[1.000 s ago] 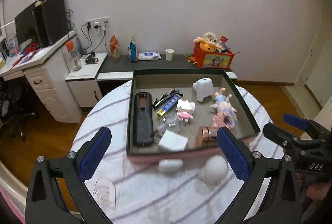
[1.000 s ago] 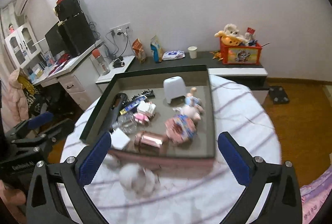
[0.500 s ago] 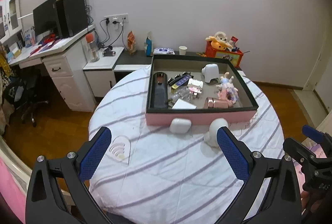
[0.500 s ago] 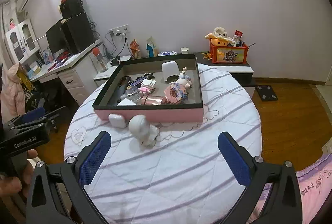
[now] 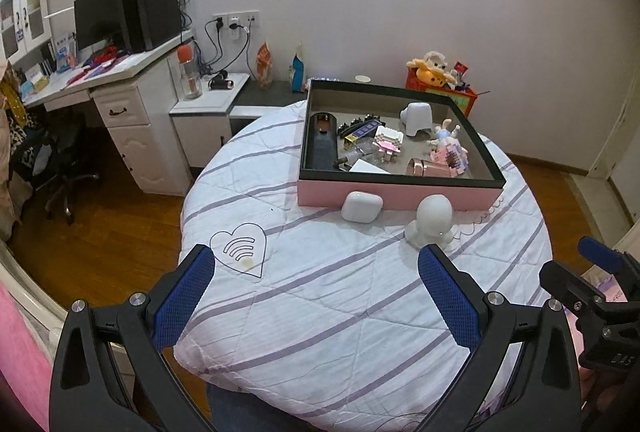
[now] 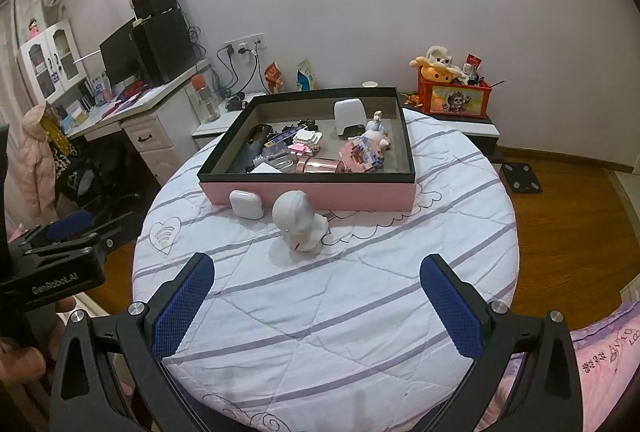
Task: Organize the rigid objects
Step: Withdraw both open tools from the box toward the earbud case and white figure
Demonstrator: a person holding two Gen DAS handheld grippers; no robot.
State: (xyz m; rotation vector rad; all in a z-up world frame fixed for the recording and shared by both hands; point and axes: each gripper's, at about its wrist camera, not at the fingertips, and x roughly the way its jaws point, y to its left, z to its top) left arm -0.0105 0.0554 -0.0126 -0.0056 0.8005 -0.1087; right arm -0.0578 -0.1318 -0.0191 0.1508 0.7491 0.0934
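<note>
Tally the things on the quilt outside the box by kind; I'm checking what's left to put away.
White earbud case: 1
White figurine: 1
Total: 2, both in front of the pink box.

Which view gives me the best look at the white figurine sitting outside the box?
The right wrist view: the white figurine sits near centre, unobstructed, its head and base both clear. In the left wrist view the figurine is also visible, but its base runs right up to the left hand-held gripper's right fingertip.
</note>
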